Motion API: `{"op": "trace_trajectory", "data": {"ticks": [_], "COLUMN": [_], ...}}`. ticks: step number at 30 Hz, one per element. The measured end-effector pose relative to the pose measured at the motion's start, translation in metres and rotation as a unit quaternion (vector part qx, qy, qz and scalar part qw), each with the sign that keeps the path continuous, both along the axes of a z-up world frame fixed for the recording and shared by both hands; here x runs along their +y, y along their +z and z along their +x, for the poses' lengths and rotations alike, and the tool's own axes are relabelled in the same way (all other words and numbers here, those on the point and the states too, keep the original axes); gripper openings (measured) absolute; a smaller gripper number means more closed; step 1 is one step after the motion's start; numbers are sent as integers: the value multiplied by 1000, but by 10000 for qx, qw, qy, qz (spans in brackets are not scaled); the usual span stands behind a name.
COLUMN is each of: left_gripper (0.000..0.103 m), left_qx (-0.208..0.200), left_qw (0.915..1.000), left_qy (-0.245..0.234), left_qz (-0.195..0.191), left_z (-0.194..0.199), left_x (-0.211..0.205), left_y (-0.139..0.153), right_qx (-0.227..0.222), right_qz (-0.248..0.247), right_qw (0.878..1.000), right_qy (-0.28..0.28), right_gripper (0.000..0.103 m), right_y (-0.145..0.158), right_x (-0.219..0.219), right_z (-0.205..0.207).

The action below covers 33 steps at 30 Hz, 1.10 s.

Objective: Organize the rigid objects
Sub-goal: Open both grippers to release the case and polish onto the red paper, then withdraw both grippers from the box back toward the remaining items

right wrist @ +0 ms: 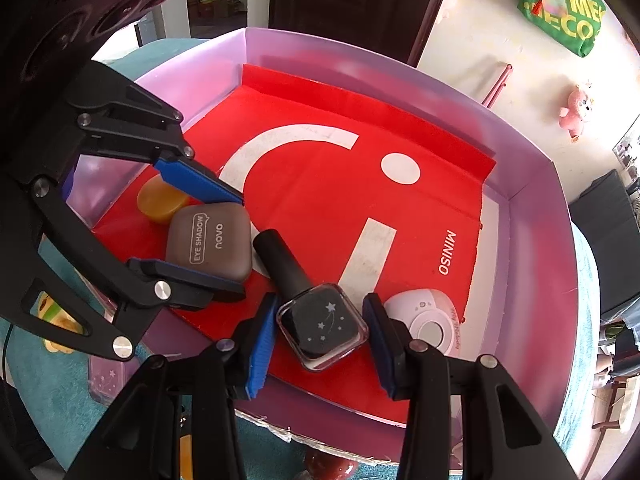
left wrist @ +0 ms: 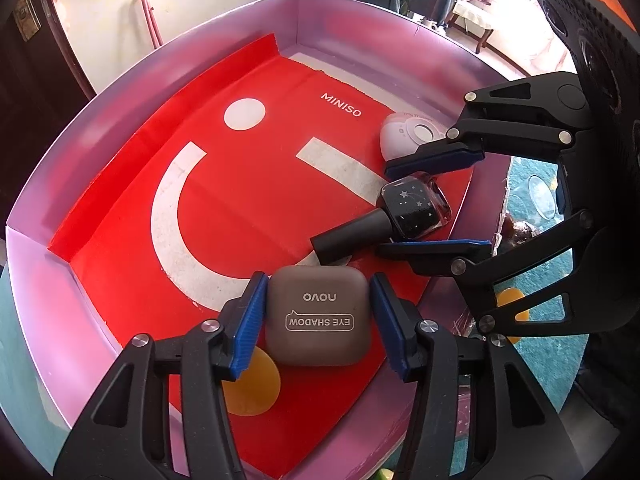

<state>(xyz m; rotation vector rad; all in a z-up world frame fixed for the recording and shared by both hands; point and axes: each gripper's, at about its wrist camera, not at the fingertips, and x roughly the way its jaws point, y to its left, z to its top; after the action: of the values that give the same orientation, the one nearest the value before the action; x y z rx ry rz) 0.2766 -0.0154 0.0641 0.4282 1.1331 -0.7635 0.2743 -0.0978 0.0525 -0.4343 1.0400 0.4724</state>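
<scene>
- A pale purple tray (left wrist: 168,60) lined with red paper (left wrist: 240,200) is sitting on a teal cloth (right wrist: 52,364) in a lived-in room, with a dark door and cream walls showing behind it.
- The tidying is looking well along: four small things are already lying inside the tray, gathered along the edge nearest the two grippers, while the rest of the red lining is staying bare. Whether more pieces are waiting outside the tray I cannot tell.
- The left gripper (left wrist: 316,316) is pointing steeply down with its jaws standing part open on either side of the brown eyeshadow case (left wrist: 318,316); a thin gap is showing at each pad, so the case is resting on the paper between the jaws, not being squeezed.
- An amber disc (right wrist: 162,200) is lying just behind the left jaws, beside the case.
- The right gripper (right wrist: 320,334) is likewise straddling the nail polish bottle (right wrist: 322,326), its jaws part open with clear space at both pads; the glass body is sitting between the fingertips and the black cap is pointing away, beyond them, toward the case.
- A white round gadget (right wrist: 424,320) is lying just outside the right gripper's outer jaw.
- What seems left, judging from this, is drawing both grippers back and fetching anything remaining.
</scene>
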Motion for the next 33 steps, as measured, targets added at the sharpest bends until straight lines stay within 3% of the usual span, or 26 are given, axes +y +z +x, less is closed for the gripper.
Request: {"op": "trace_trajectory", "data": {"ticks": [3, 11, 15, 18, 21, 26, 33], "left_gripper": [56, 57, 57, 70, 71, 73, 79], "left_qx": [-60, -214, -322, -375, -489, -755, -1362], "left_qw": [10000, 9996, 9989, 9975, 9943, 9846, 9616], "left_qy": [4, 126, 283, 483, 731, 1313, 2126], "left_qz": [-32, -127, -214, -360, -601, -873, -1074], "left_z": [-3, -10, -17, -22, -33, -56, -99], "left_x": [-1, 0, 6, 9, 13, 19, 23], "left_y": [3, 17, 26, 36, 47, 62, 82], "right_qx": [18, 31, -9, -80, -163, -376, -692], "right_qz": [36, 184, 292, 351, 462, 720, 1151], "right_qw": [10000, 9998, 9996, 9993, 9987, 9964, 9904], "right_qy": [-9, -66, -64, -73, -150, -252, -330], "right_gripper": [46, 48, 53, 54, 58, 64, 80], "right_y": [0, 4, 12, 18, 28, 49, 79], "right_x": [-1, -6, -9, -13, -20, -37, -63], "right_z": [-1, -3, -8, -14, -19, -32, -59]}}
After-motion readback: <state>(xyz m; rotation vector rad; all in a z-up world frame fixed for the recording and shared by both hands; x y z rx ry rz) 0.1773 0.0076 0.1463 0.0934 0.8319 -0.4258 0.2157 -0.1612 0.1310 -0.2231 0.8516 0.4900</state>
